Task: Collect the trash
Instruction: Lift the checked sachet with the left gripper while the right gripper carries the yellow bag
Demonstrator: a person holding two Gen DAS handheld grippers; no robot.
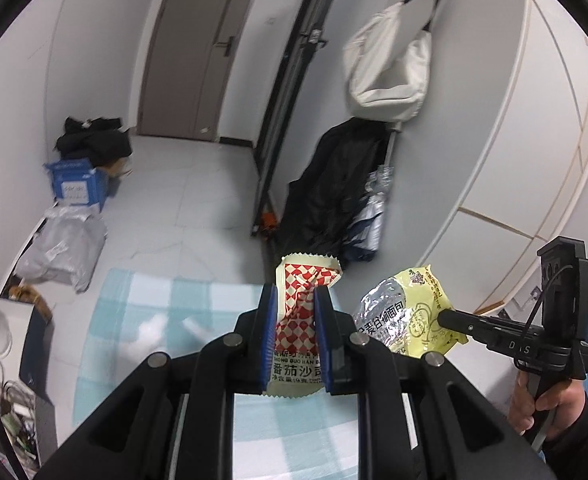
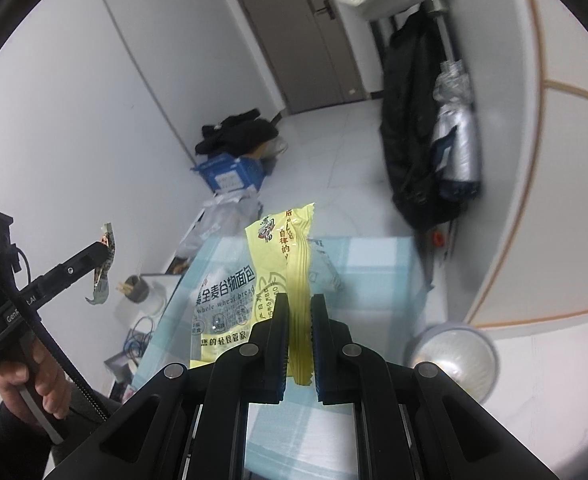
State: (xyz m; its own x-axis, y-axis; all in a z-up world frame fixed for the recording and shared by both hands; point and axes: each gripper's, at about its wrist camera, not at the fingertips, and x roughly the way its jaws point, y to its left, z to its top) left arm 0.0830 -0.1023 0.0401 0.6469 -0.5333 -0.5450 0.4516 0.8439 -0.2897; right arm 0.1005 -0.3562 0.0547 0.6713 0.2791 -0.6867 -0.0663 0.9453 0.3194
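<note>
My left gripper [image 1: 294, 292] is shut on a red-and-white checked sauce packet [image 1: 300, 320], lifted above a table with a light blue checked cloth [image 1: 142, 300]. My right gripper [image 2: 299, 300] is shut on a yellow bread wrapper [image 2: 254, 276] with a clear part, also raised over the cloth [image 2: 374, 264]. In the left wrist view the right gripper [image 1: 444, 316] shows at the right edge, gripping the yellow wrapper [image 1: 406, 308]. In the right wrist view the left gripper [image 2: 104, 248] shows at the left, the sauce packet [image 2: 104, 270] hanging edge-on from its tip. White crumpled scraps [image 1: 154, 328] lie on the cloth.
A blue box [image 1: 79, 184] under black clothes and grey plastic bags [image 1: 64, 246] stand by the left wall. A black coat [image 1: 330, 192] and white bag [image 1: 390, 64] hang at the right. A round lamp [image 2: 452, 354] sits by the table's right side. A person's hand [image 2: 34, 380] grips each handle.
</note>
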